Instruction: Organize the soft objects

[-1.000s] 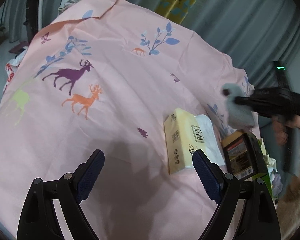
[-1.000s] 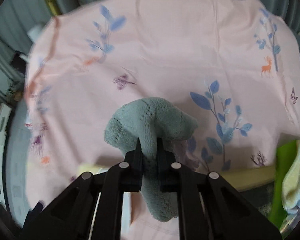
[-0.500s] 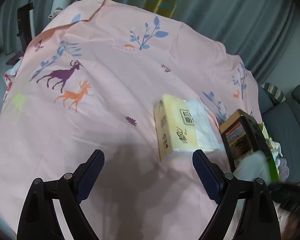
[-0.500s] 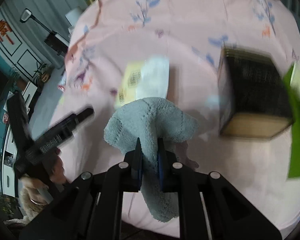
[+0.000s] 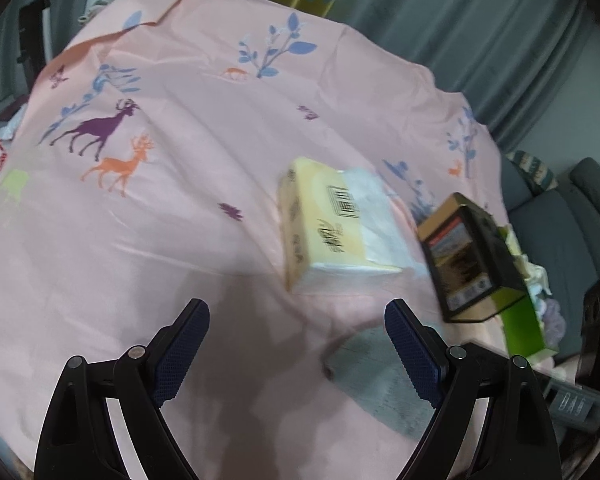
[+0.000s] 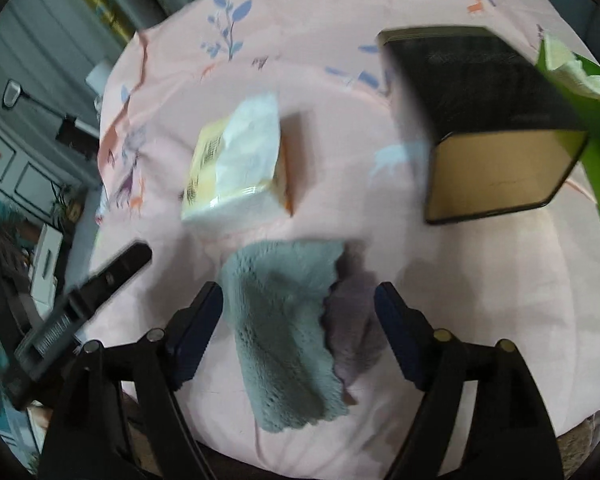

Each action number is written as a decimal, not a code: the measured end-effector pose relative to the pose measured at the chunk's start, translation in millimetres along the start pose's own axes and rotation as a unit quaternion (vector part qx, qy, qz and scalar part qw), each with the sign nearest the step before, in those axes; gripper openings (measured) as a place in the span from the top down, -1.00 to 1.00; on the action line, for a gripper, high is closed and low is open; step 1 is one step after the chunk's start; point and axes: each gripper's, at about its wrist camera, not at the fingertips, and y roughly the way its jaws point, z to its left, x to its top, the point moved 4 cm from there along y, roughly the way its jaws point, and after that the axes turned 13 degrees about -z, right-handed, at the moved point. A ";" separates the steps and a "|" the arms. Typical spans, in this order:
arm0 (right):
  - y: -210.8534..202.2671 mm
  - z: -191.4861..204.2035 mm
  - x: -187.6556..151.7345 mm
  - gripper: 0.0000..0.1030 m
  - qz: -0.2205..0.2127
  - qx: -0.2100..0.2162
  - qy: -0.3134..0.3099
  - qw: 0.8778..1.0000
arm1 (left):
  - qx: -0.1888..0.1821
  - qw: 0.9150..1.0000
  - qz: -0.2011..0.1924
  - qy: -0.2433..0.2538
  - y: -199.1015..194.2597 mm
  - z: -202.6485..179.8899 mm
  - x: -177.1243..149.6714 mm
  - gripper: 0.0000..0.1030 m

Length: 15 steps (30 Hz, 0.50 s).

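On the cloth (image 6: 480,320) the towel (image 6: 284,332) lies nearest, between the spread fingers of the right gripper (image 6: 298,320). Behind it sits the tissue pack (image 6: 236,168), with the box (image 6: 488,120) to the pack's right. A bin (image 6: 588,128) stands just right of the box. The left gripper (image 6: 100,280) is left of the towel.

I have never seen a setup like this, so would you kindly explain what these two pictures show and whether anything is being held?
A person holds a two-finger gripper in each hand, and each carries a fisheye camera looking along its fingers. One picture is from the left gripper, which is open and empty. The other is from the right gripper: its jaws have just been opening, and the grey cloth lies loose between them on the pink sheet. Further off lie a tissue pack, a dark box and a green box of cloths.
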 end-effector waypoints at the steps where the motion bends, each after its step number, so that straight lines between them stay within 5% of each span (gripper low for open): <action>1: -4.8 0.1 7.7 -0.59 -0.005 0.005 0.003 1.000 | -0.010 1.000 0.002 0.000 -2.3 -4.0 -1.6 -0.74; 8: -0.1 2.4 19.8 -0.68 -0.007 0.044 0.008 0.999 | -0.079 0.994 0.074 0.008 6.3 -35.9 -33.1 -0.66; 15: 39.7 -4.3 -12.3 -0.68 0.053 0.045 0.008 0.998 | -0.079 0.989 0.123 0.027 25.7 -53.4 -63.5 -0.62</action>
